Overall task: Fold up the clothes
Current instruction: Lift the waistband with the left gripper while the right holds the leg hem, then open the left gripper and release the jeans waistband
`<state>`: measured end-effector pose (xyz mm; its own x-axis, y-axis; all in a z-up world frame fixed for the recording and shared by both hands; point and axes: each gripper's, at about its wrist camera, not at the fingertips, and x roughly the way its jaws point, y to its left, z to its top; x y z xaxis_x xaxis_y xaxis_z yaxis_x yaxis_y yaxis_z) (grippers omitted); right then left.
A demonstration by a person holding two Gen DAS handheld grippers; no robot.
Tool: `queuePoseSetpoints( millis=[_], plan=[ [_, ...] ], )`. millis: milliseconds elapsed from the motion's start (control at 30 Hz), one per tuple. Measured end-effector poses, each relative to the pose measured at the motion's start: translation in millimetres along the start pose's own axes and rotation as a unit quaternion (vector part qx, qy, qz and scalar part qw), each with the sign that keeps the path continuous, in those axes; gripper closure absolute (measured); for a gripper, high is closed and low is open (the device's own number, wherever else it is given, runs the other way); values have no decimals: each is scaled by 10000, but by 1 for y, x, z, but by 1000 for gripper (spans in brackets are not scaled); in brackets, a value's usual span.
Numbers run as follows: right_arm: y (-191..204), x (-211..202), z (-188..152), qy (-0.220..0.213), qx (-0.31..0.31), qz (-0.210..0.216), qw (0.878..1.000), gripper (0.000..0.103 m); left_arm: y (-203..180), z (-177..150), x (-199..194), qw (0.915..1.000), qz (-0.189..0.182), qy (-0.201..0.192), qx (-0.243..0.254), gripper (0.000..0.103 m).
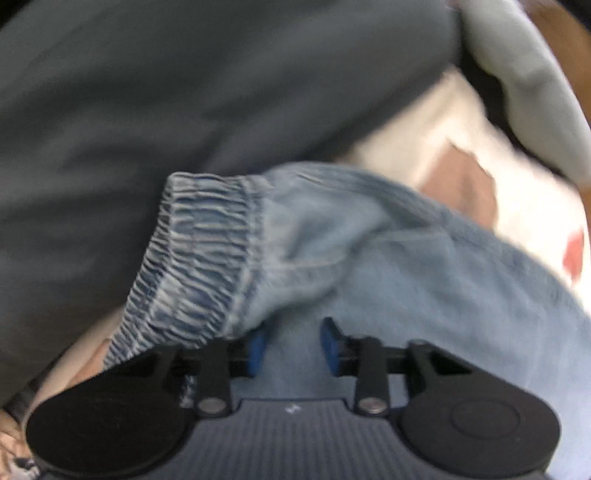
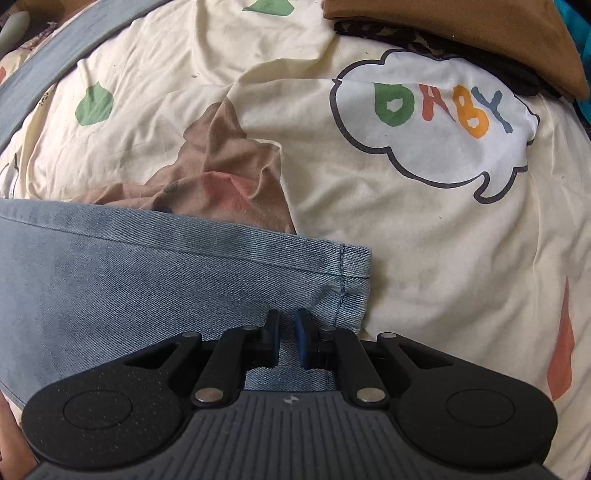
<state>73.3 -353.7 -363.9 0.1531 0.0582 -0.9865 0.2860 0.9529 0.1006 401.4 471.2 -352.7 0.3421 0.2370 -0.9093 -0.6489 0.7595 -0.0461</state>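
The right gripper (image 2: 286, 341) points almost straight down, its two blue-padded fingers (image 2: 302, 341) drawn close together and pinching a fold of the light blue jeans (image 2: 147, 280) near the hemmed leg end (image 2: 354, 273). That hem lies just beyond the fingertips, its stitched edge toward the right side of the right wrist view. From the fingers the denim spreads flat to the left and fills the lower left of the view.

Under the jeans lies a cream bedsheet (image 2: 424, 258) printed with green leaves, orange shapes and a brown patch, and a white cloud (image 2: 436, 122) bearing the coloured letters "BABY". At the top right edge of the sheet rests a brown cloth (image 2: 461, 33) over something dark and patterned. A grey-blue band of fabric (image 2: 55, 70) crosses the upper left corner.

The left gripper (image 1: 293, 345) tilts steeply downward, and its view is blurred. Its blue fingers (image 1: 330, 345) stand partly spread with denim between them; whether the pads press on the cloth I cannot tell. Just above the fingertips the elastic, gathered waistband (image 1: 195, 258) of the jeans (image 1: 424, 295) bunches up and partly covers the left finger. Beyond it a dark grey cloth (image 1: 184, 92) fills the upper left, and a pale grey fabric (image 1: 524, 74) sits at the upper right above the cream sheet (image 1: 443, 140).
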Motion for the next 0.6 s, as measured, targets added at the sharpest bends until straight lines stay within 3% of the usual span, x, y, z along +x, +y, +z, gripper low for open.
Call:
queuePoseSetpoints(
  millis=[67, 367, 600],
  plan=[
    [10, 13, 4, 12, -13, 12, 10000, 88, 5, 10, 4, 9999, -59, 80, -99, 73],
    [11, 13, 7, 81, -13, -38, 10000, 88, 12, 32, 18, 9997, 170, 7, -174, 99],
    [14, 13, 6, 57, 1, -103, 9999, 88, 19, 38, 31, 9995, 83, -66, -292, 100]
  ],
)
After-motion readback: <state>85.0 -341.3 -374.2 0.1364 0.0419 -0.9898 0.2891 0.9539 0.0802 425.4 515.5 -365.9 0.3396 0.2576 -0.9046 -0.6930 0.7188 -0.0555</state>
